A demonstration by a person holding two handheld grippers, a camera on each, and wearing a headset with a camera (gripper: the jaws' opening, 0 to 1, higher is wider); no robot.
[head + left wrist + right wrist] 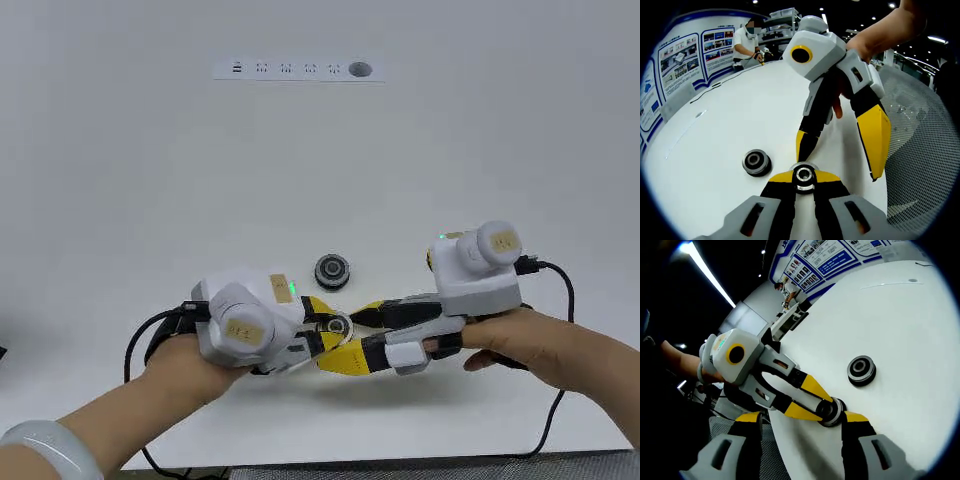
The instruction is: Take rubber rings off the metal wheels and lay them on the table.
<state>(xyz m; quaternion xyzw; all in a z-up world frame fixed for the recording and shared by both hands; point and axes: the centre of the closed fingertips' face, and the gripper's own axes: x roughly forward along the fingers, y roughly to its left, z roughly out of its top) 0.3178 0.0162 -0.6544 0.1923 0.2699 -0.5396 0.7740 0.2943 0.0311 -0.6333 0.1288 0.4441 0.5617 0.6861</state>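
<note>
A: Progress?

B: My left gripper (805, 179) clamps one metal wheel (830, 411). My right gripper (802, 416) gapes wide, a jaw on either side of it. Beyond the tips, a second wheel (332, 270) wears its black ring (319, 272) on the table (300, 170). I judge neither ring is off yet.

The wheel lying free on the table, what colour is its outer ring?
Black; the wheel shows best in the right gripper view.

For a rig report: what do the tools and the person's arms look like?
Left tool and right tool: white-grey bodies, black jaws tipped yellow, tan stickers, black cables. The left one shows a green light. Bare forearms; pale bracelet on the left wrist.
</note>
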